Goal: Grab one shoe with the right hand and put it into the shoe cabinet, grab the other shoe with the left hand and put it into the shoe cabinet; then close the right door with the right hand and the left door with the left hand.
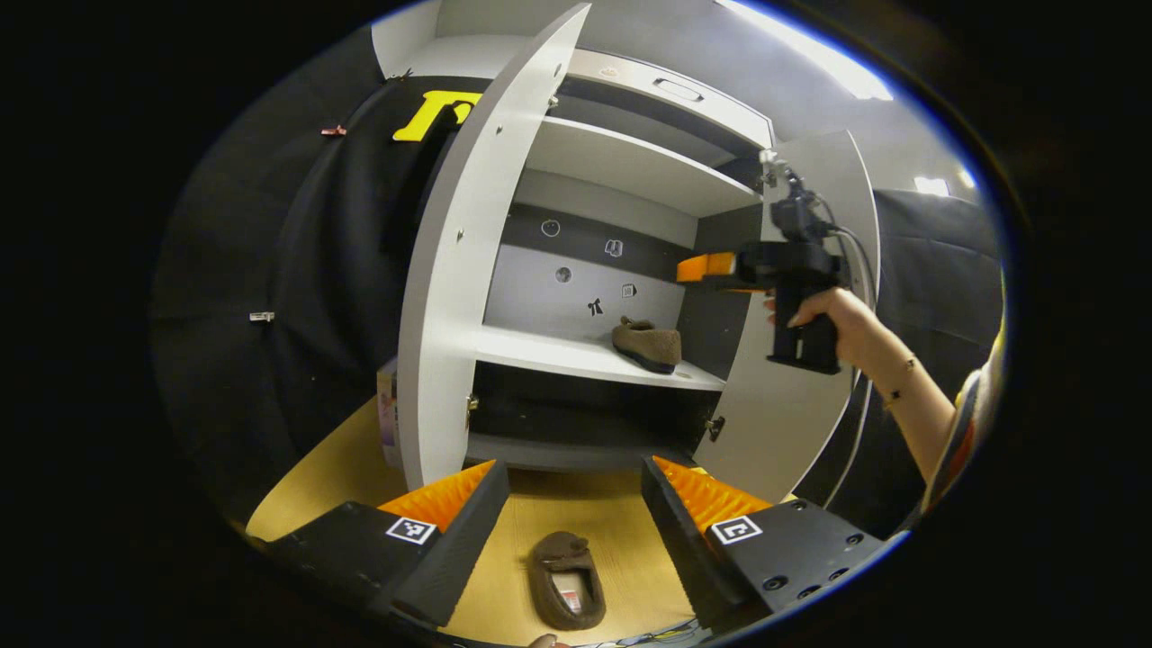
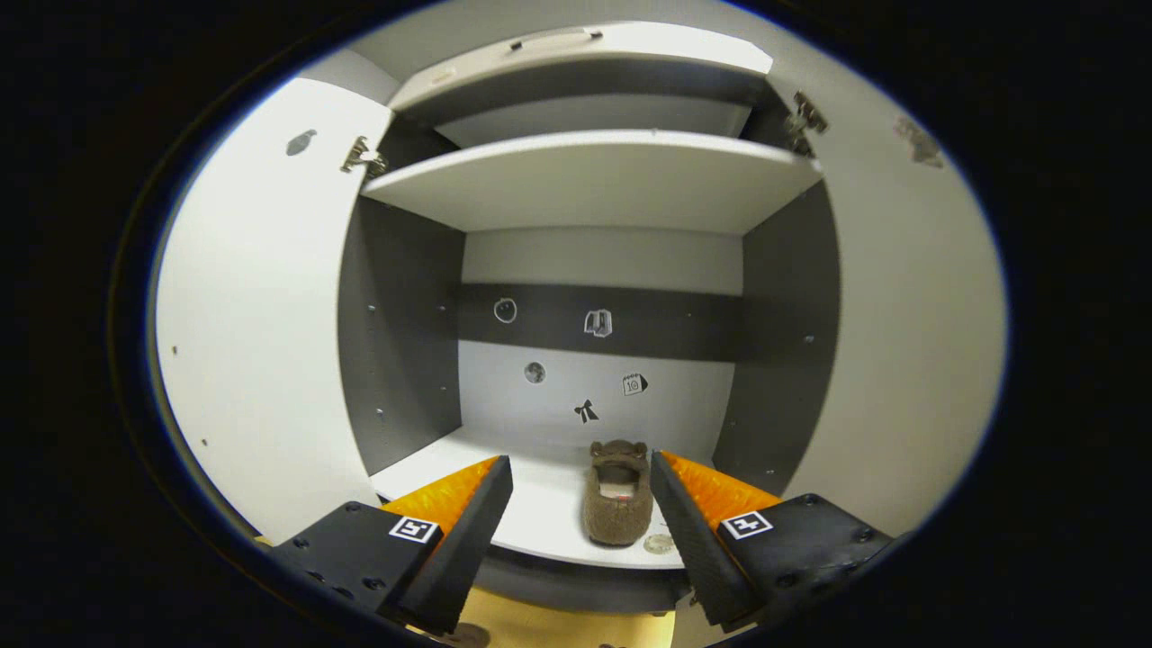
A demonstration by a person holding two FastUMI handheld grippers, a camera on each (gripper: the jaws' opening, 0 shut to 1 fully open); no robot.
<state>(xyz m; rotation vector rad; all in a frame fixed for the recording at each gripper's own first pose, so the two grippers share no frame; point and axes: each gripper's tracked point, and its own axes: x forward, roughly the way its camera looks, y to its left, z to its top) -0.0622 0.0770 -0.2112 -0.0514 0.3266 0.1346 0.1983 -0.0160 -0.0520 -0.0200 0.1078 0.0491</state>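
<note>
- We take the white shoe cabinet with dark grey side walls (image 1: 621,162) as our landmark; both of its doors stand swung wide, which leaves the shelves open to reach.
- One brown fuzzy slipper (image 2: 618,499) already lies on the cabinet's middle white shelf (image 2: 540,495), towards the right side and close to the front edge, toe pointing out. We judge the first placement done: the slipper rests free, with nothing pinching it.
- The right gripper (image 2: 580,513) sits just in front of that shelf with its fingers spread wide, one on either side of the slipper as we see it, and holding nothing. In the left gripper view the same tool (image 1: 706,267), held in a person's hand (image 1: 832,315), hovers level beside the open right door (image 1: 792,396).
- The second brown fuzzy slipper (image 1: 565,579) lies on the pale wooden floor (image 1: 315,477) in front of the cabinet, below the shelves, opening upwards so it can be taken from above.
- The left gripper (image 1: 574,522) hangs over that slipper, fingers spread wide and empty; we cannot see it touching the shoe. Our reading is that this grasp comes next.
- The left door (image 1: 468,270) stays open for that second placement.
</note>
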